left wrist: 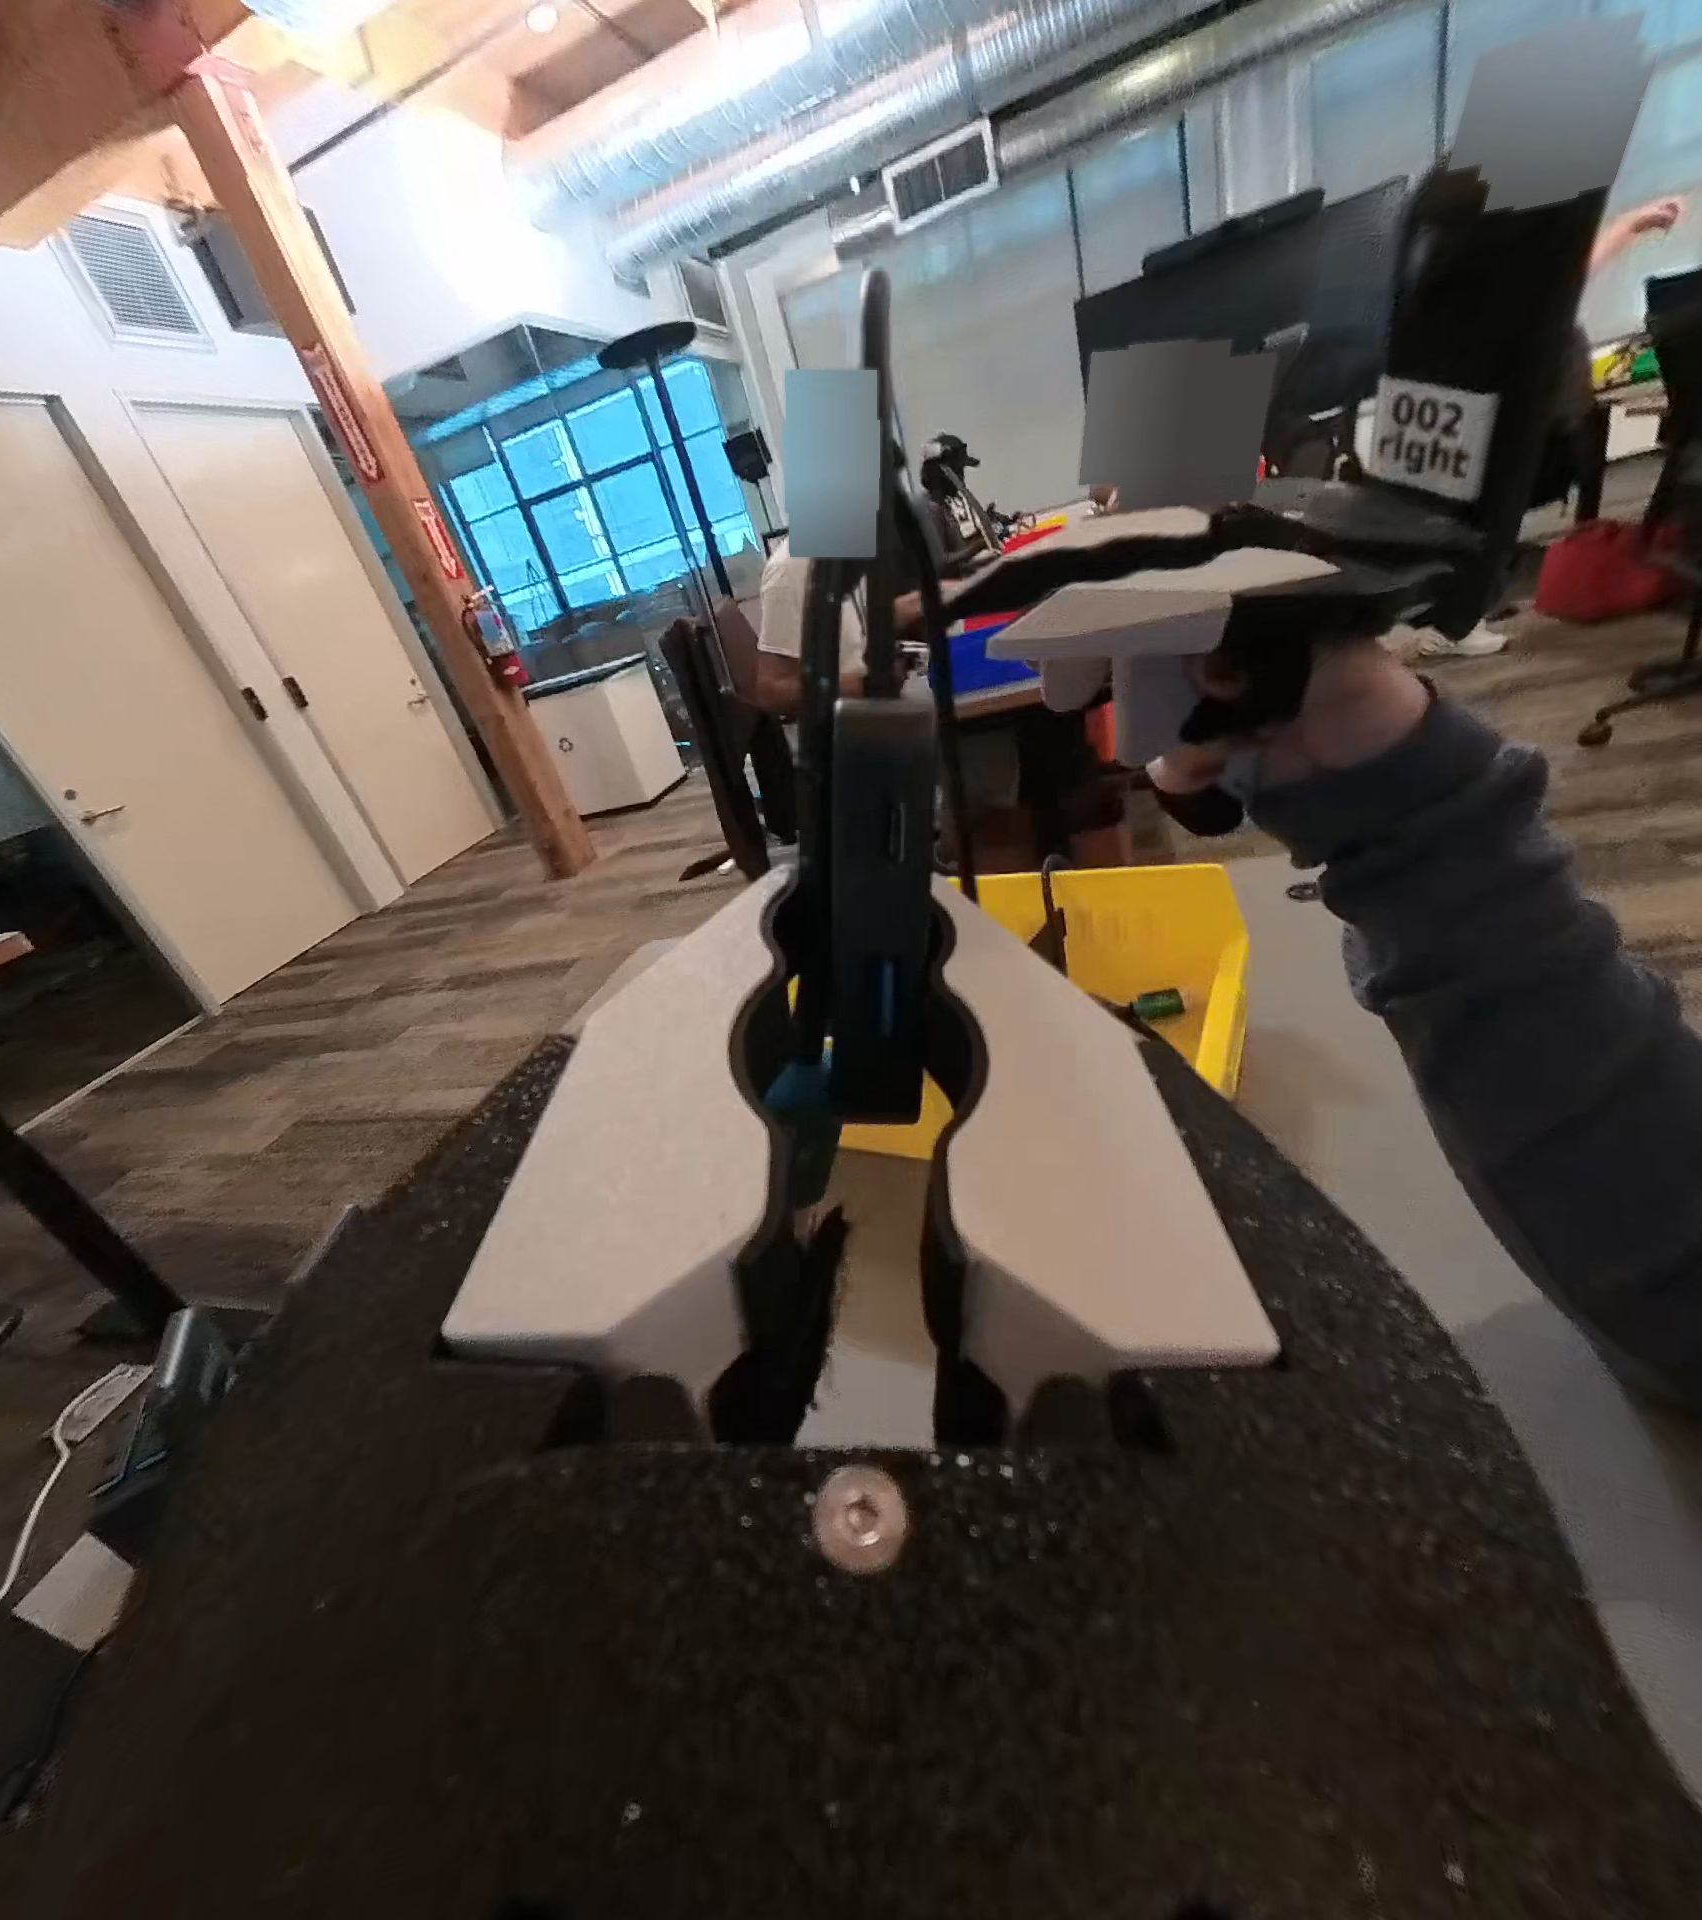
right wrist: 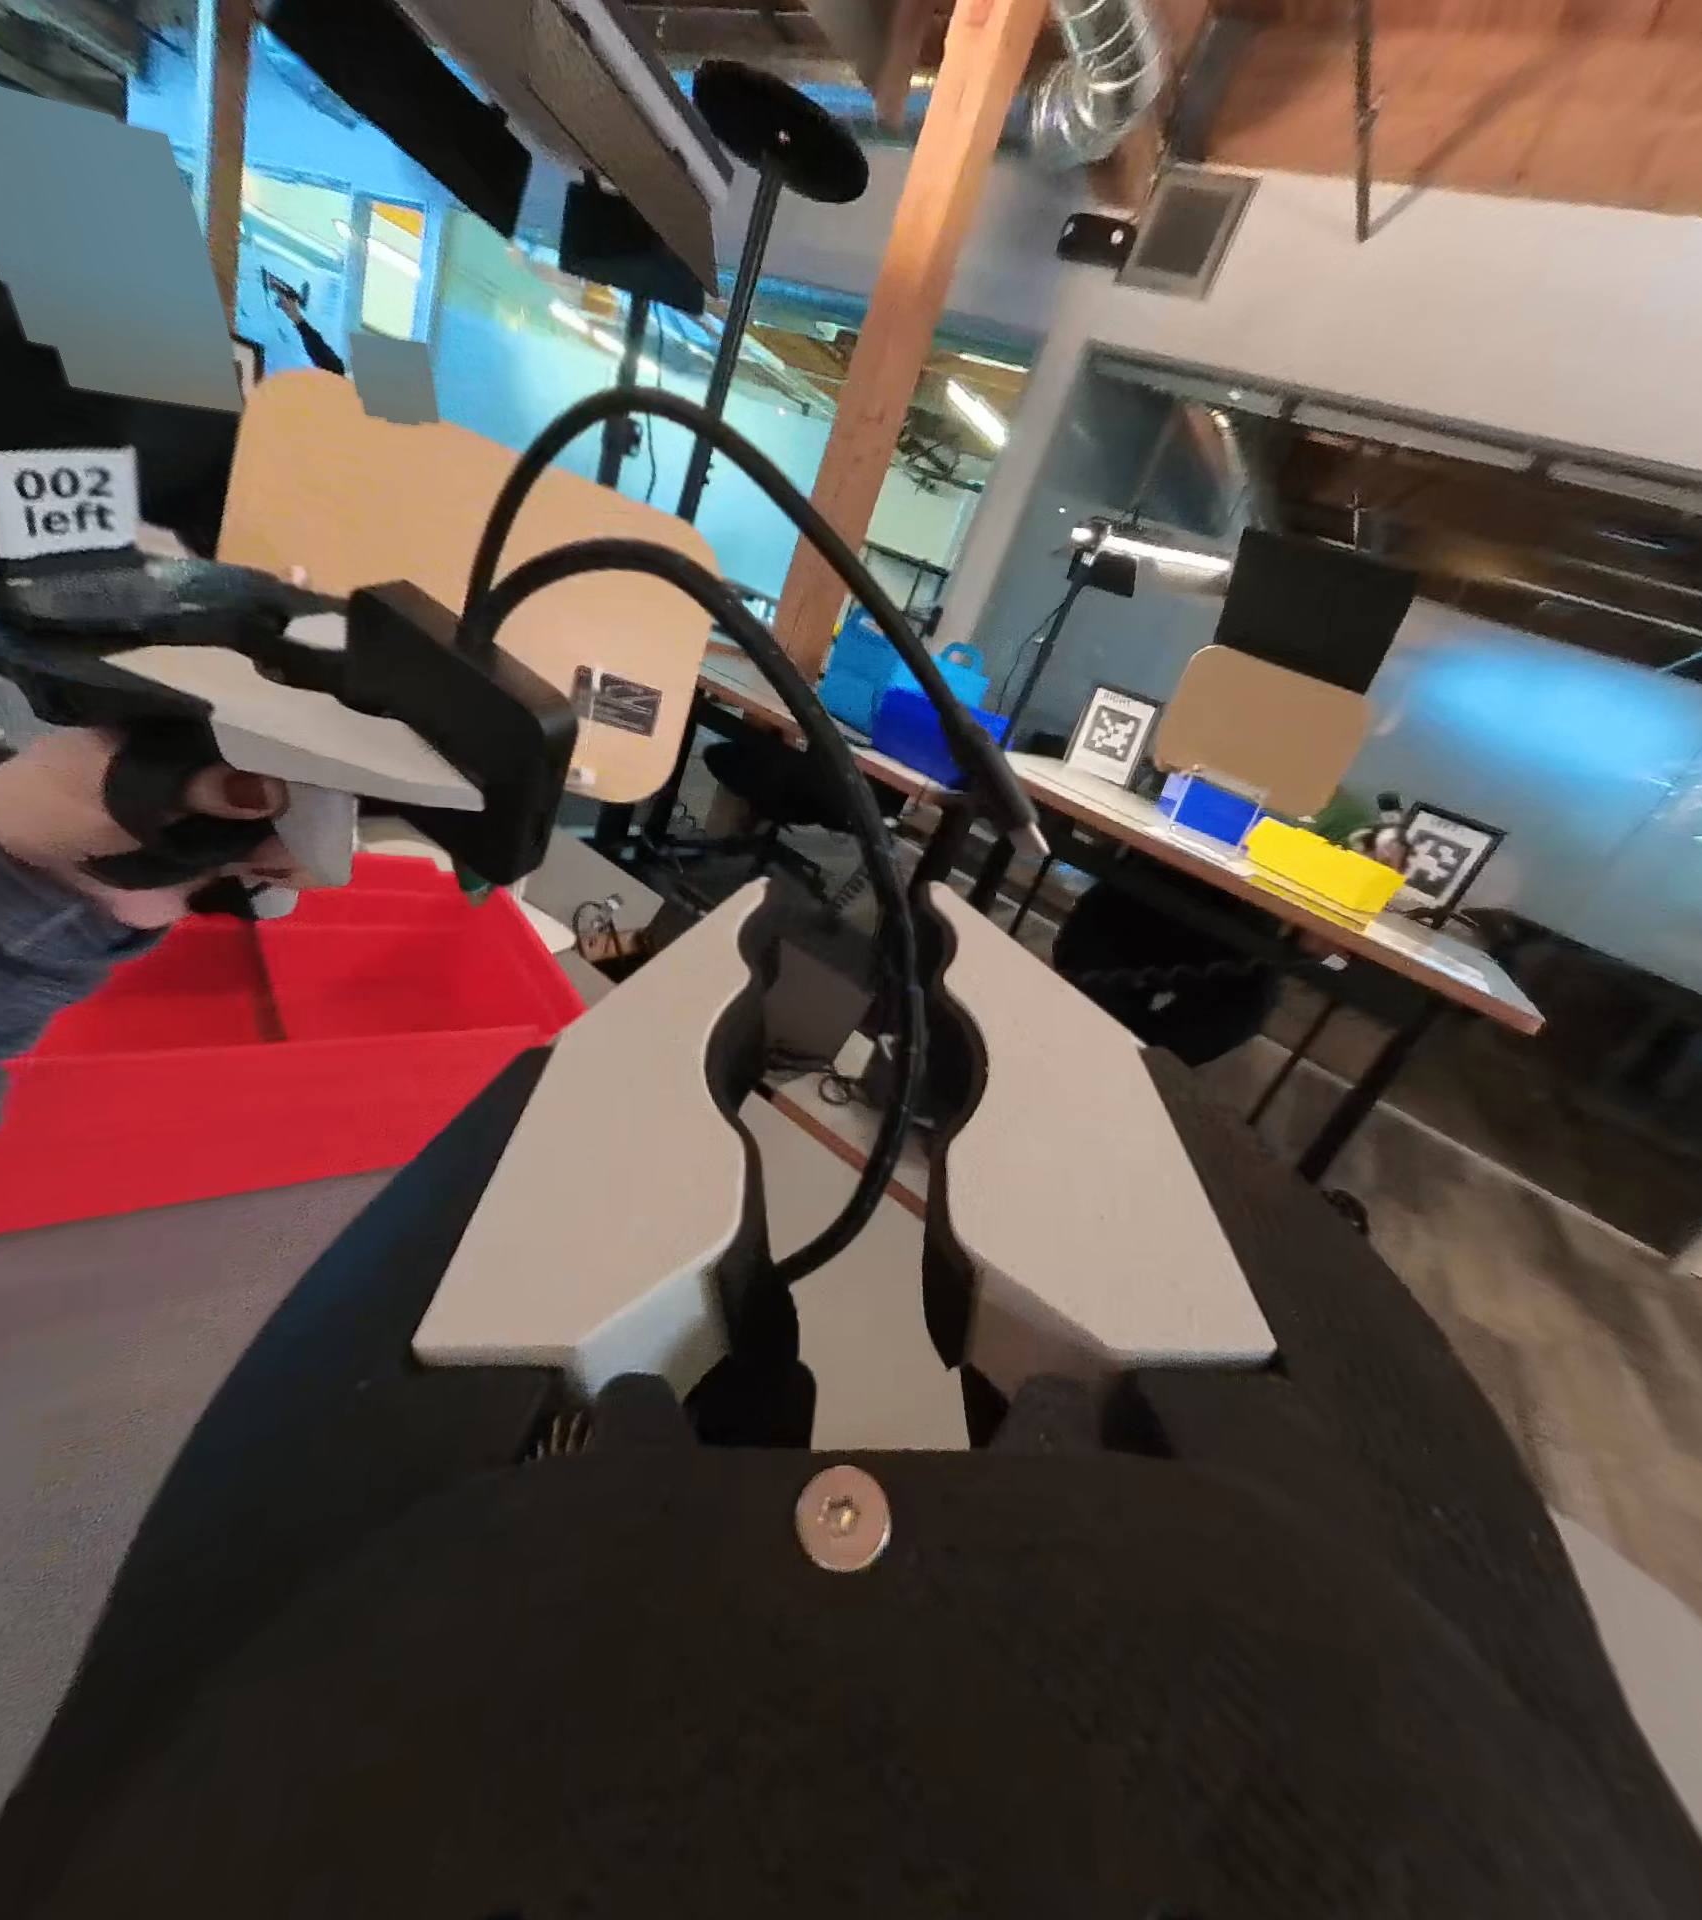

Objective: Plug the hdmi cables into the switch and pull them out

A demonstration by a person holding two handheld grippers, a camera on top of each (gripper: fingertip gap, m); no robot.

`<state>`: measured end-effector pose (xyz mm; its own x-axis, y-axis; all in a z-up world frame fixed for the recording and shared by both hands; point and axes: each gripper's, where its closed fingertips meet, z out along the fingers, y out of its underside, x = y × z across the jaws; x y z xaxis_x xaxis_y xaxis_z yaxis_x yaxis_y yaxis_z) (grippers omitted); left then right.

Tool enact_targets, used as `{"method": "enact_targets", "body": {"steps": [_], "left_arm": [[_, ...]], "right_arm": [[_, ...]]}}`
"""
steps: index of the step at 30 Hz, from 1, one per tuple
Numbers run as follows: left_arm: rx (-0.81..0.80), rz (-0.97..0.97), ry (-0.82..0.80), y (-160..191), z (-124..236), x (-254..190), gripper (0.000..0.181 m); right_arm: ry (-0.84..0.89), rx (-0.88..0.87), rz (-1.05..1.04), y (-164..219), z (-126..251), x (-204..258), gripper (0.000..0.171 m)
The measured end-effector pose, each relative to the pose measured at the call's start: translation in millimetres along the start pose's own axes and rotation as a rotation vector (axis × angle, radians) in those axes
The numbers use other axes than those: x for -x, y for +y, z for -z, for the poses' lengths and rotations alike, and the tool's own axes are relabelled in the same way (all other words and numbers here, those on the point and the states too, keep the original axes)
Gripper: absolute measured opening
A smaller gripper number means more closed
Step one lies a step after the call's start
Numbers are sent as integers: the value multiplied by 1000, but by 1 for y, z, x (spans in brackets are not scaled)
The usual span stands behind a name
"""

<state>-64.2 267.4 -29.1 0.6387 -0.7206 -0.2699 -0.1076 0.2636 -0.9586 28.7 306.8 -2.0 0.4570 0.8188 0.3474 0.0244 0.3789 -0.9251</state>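
The left hand-held gripper [left wrist: 862,997] is clamped on the flat black rectangular switch box [left wrist: 878,914], lifted above the grey desk [left wrist: 1346,1195] with the yellow plastic bin [left wrist: 1159,956] behind it. Two thin black cables [right wrist: 826,665] arch out of the switch box's top. One runs down between the fingers of the right hand-held gripper [right wrist: 842,1039], whose jaws are closed on it; the other's free plug [right wrist: 1023,826] hangs in the air beyond the switch box. A red plastic tray [right wrist: 255,1049] sits on the desk below the switch box.
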Motion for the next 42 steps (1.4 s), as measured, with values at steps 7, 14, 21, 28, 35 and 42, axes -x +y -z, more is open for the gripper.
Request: {"method": "enact_targets", "body": {"steps": [7, 14, 21, 28, 35, 42], "left_arm": [[56, -14, 91, 11, -7, -15, 18], [-45, 18, 127, 2, 0, -15, 20], [12, 60, 99, 18, -2, -7, 19], [23, 138, 116, 22, -31, -29, 18], [44, 272, 253, 18, -98, -74, 19], [-77, 462, 367, 29, -87, -91, 20]], "right_arm": [[20, 48, 100, 5, -8, 5, 7], [14, 38, 142, -1, -13, 12, 3], [7, 75, 106, 12, -21, 9, 3], [130, 139, 214, 22, 9, -13, 4], [253, 229, 549, 8, 71, -73, 4], [167, 272, 660, 5, 77, -57, 4]]}}
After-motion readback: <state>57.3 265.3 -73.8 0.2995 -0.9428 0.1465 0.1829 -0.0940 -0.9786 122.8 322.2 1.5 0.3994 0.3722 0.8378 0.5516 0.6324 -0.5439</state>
